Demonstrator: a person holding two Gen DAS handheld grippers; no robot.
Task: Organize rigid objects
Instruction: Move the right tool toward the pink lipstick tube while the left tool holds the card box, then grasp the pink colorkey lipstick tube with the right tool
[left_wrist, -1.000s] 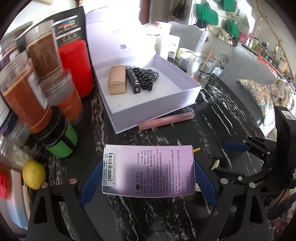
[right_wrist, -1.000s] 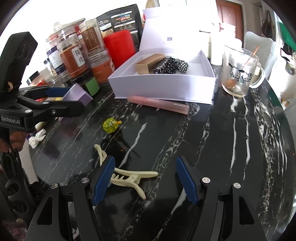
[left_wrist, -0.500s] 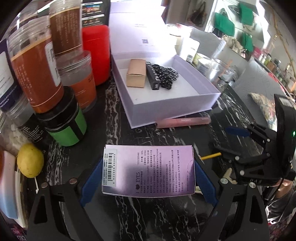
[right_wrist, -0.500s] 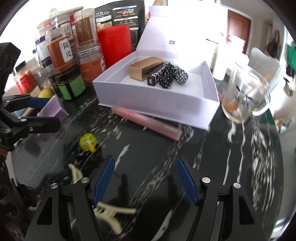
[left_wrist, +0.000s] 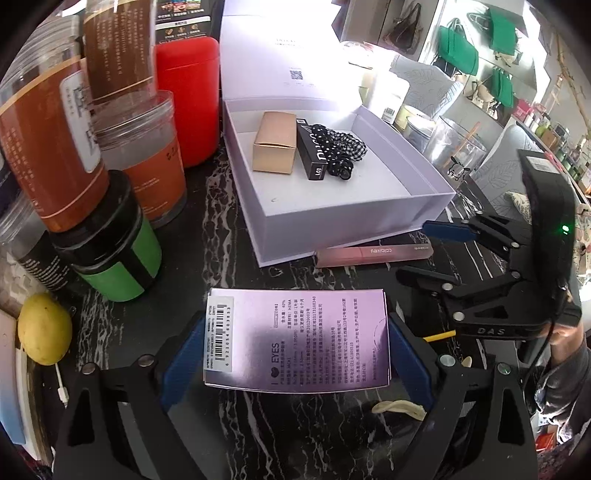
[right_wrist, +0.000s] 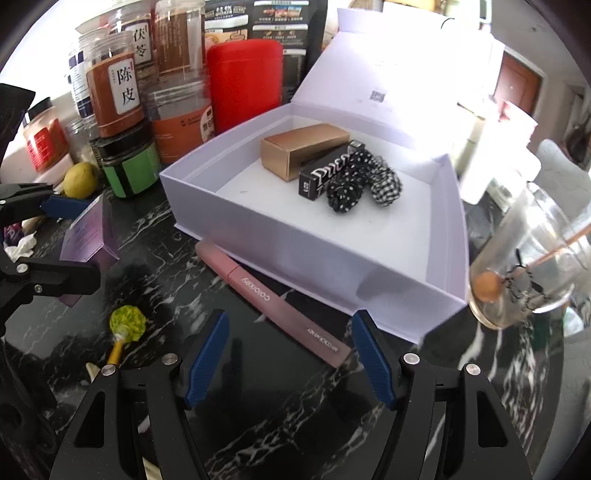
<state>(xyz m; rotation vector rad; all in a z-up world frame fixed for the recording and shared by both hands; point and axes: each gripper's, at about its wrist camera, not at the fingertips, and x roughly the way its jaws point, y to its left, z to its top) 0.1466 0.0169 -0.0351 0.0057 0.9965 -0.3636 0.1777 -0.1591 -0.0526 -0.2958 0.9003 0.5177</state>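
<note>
My left gripper (left_wrist: 295, 343) is shut on a purple carton (left_wrist: 295, 341) printed "EYES", held flat just above the black marble table; the right wrist view shows this carton (right_wrist: 88, 236) at the left. Ahead lies an open white box (left_wrist: 369, 221) holding a gold carton (left_wrist: 275, 147), a black lipstick carton (left_wrist: 312, 151) and black-and-white scrunchies (left_wrist: 340, 147). A pink tube (right_wrist: 273, 295) lies against the white box's (right_wrist: 295, 251) front wall. My right gripper (right_wrist: 291, 332) hovers open over the tube's near end, nothing between its pads.
Stacked jars (left_wrist: 48, 147), a green-banded jar (left_wrist: 114, 258), a red canister (left_wrist: 184, 99) and a lemon (left_wrist: 44, 328) crowd the left. A glass cup (right_wrist: 524, 269) stands right of the box. A yellow-green ball on a stick (right_wrist: 127, 321) and a cream hair clip (left_wrist: 399, 408) lie on the table.
My right gripper swung away from the cream hair clip toward the pink tube and the white box. The left gripper, still gripping the purple carton, drifted closer to the jars and box.
</note>
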